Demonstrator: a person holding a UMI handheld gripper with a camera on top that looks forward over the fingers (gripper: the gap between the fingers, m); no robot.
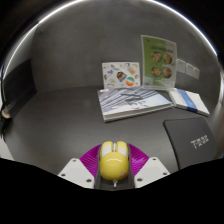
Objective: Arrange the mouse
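Observation:
A yellow mouse (113, 162) sits between my gripper's (113, 163) two fingers, whose magenta pads (92, 157) press on its left and right sides. The mouse is held above the dark grey table (70, 115), with its front end pointing away from me. A dark mouse pad (196, 142) with white lettering lies on the table to the right of the fingers.
A stack of booklets and papers (140, 100) lies just beyond the fingers. Two upright leaflets (158, 60) stand behind them near the wall. A light stripe (20, 70) runs along the table's far left edge.

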